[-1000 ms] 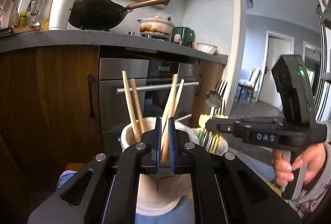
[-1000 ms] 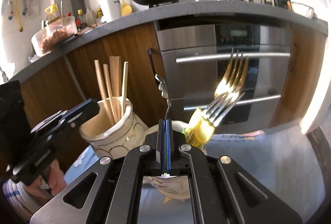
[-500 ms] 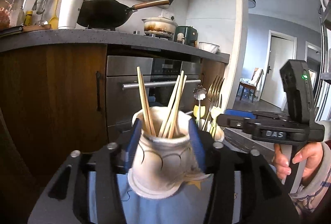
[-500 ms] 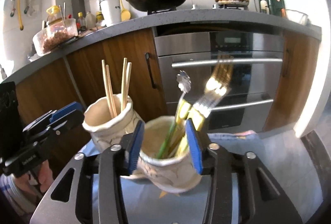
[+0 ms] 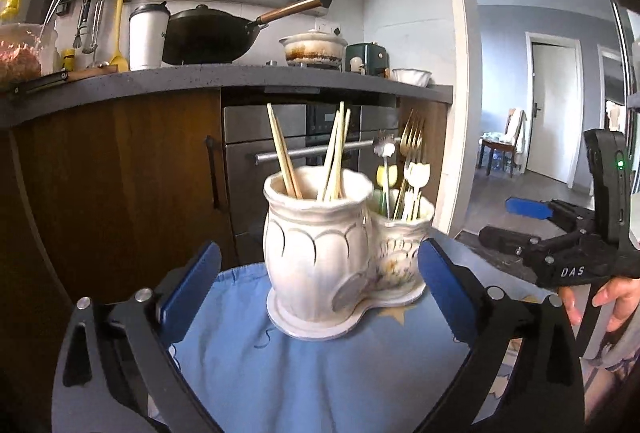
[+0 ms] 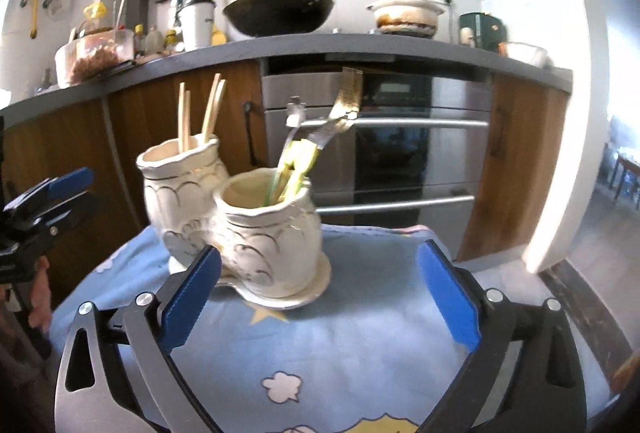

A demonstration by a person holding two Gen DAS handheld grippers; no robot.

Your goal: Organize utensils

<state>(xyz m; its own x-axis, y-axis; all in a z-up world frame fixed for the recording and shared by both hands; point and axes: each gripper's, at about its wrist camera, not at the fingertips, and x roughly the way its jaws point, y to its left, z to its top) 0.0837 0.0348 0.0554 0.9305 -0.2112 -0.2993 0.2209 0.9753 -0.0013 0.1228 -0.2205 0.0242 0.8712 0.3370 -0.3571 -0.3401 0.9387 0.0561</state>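
Both your left gripper [image 5: 318, 275] and right gripper [image 6: 318, 275] are wide open and hold nothing, the chopsticks [image 5: 336, 153] and forks [image 6: 340, 113] stand in the double ceramic holder [image 5: 344, 245] on the blue cloth [image 6: 360, 345], so sorting looks done; next just pull away gently.

Both fisheye views bend hard at the rim, with black corners and the bench edge [image 5: 224, 83] bowed into an arc. Daylight enters from the right of each frame; in the right wrist view the wall [image 6: 568, 113] there blows out to white. The left wrist view is sharp, with dim brown cabinets [image 5: 120, 185] on its left. The right wrist view is softer, the forks [image 6: 344, 109] smeared by motion blur, and the oven handle [image 6: 420, 123] carrying a bright glint
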